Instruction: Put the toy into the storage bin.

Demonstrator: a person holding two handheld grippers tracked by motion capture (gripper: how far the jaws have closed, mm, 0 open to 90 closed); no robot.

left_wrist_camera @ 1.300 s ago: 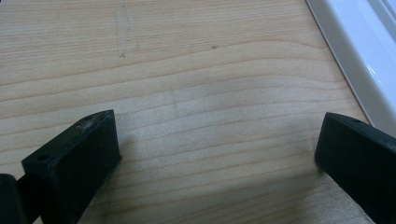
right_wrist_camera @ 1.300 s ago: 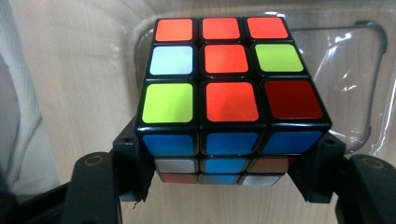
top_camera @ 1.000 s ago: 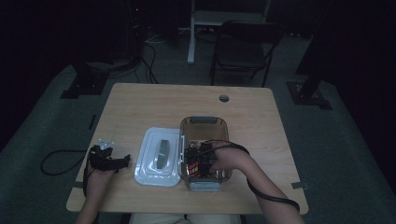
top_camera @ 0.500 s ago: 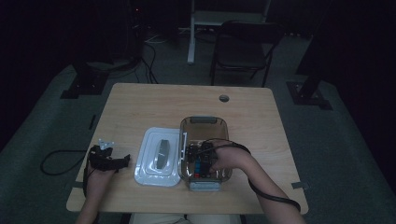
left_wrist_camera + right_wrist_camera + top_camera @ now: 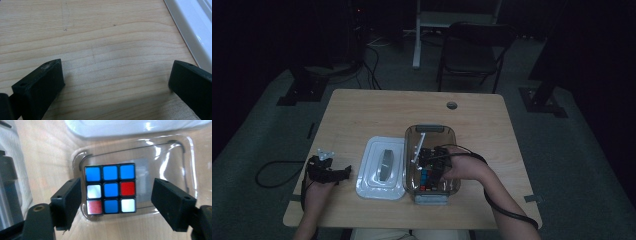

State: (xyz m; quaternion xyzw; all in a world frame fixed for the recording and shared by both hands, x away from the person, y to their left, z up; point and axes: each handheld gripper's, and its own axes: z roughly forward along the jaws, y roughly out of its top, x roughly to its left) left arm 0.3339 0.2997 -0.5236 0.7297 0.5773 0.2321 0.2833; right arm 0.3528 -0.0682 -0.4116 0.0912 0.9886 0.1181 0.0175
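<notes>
Right gripper point(image 5: 116, 195): my fingers spread wide around the puzzle cube point(image 5: 110, 188) inside the clear bin point(image 5: 412, 137), not touching.
Left gripper point(image 5: 116, 80): my fingers apart, empty, over the bench point(image 5: 100, 37).

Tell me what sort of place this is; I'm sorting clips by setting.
Probably a dim lab or recording room, not a home: a lone wooden table on grey floor, a black folding chair behind it, and equipment stand bases with trailing cables around.
</notes>
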